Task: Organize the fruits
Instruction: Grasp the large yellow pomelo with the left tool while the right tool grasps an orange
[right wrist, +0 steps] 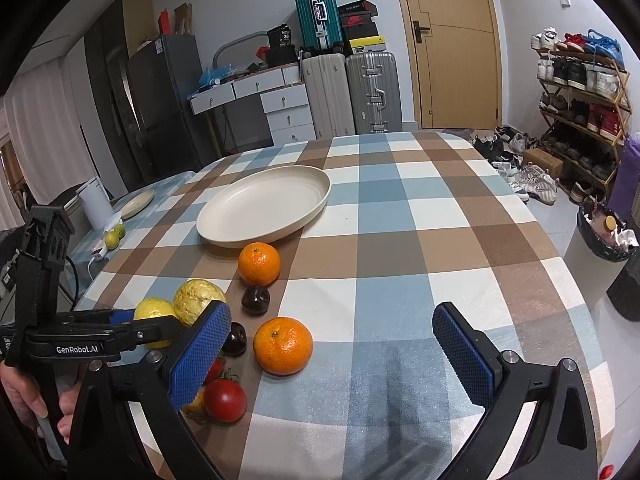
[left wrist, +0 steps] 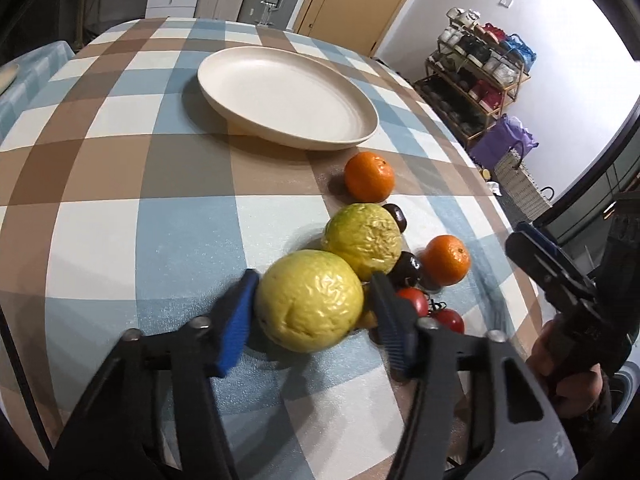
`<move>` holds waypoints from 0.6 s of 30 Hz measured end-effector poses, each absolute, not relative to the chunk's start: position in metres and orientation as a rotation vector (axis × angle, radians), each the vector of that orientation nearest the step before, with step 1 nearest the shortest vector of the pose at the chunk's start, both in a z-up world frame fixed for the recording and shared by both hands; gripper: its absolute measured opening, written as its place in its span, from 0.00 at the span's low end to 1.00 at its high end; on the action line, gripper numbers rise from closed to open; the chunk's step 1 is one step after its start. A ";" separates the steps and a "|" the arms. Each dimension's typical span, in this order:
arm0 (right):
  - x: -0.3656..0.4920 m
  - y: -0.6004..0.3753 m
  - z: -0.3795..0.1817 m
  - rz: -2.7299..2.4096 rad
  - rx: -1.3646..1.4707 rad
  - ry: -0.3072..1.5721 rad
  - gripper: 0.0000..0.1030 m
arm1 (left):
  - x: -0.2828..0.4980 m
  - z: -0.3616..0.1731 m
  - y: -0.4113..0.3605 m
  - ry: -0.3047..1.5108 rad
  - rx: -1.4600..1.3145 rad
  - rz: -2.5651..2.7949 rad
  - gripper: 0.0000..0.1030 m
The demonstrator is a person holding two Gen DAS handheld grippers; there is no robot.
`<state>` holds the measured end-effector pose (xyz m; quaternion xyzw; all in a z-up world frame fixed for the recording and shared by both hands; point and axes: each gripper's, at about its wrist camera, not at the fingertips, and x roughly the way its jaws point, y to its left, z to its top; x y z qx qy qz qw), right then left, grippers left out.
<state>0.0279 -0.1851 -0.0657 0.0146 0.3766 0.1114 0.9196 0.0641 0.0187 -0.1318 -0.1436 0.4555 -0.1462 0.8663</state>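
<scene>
Two blue-padded fingers of the left gripper [left wrist: 314,308] clamp the big wrinkled yellow citrus fruit [left wrist: 310,300] at 5 o'clock from the cream round plate [left wrist: 286,96] on the checked surface [left wrist: 120,208]; I judge lifting could roll its touching twin [left wrist: 362,240], while the right gripper [right wrist: 332,356] hangs wide, empty.

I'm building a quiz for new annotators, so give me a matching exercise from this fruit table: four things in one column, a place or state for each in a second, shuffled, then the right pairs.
Column one:
1. nearest yellow fruit
2. cream plate
3. right tool
4. far orange

Column two:
A. open, nothing between its pads
B. empty, at the middle of the table
C. between the left tool's blue pads
D. on the cloth just in front of the plate

Pairs: 1-C, 2-B, 3-A, 4-D
</scene>
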 end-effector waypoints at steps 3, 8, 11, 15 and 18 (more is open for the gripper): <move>0.029 -0.185 -0.067 0.238 0.039 0.785 1.00 | 0.063 -0.133 0.021 0.950 -0.317 -0.323 0.46; 0.030 -0.189 -0.069 0.273 0.088 0.811 1.00 | 0.061 -0.132 0.028 0.942 -0.337 -0.324 0.46; 0.031 -0.189 -0.071 0.296 0.107 0.827 1.00 | 0.058 -0.129 0.034 0.928 -0.344 -0.319 0.46; 0.034 -0.188 -0.075 0.323 0.134 0.855 1.00 | 0.055 -0.123 0.041 0.904 -0.346 -0.314 0.46; 0.037 -0.187 -0.081 0.335 0.155 0.885 0.93 | 0.055 -0.117 0.048 0.887 -0.344 -0.303 0.46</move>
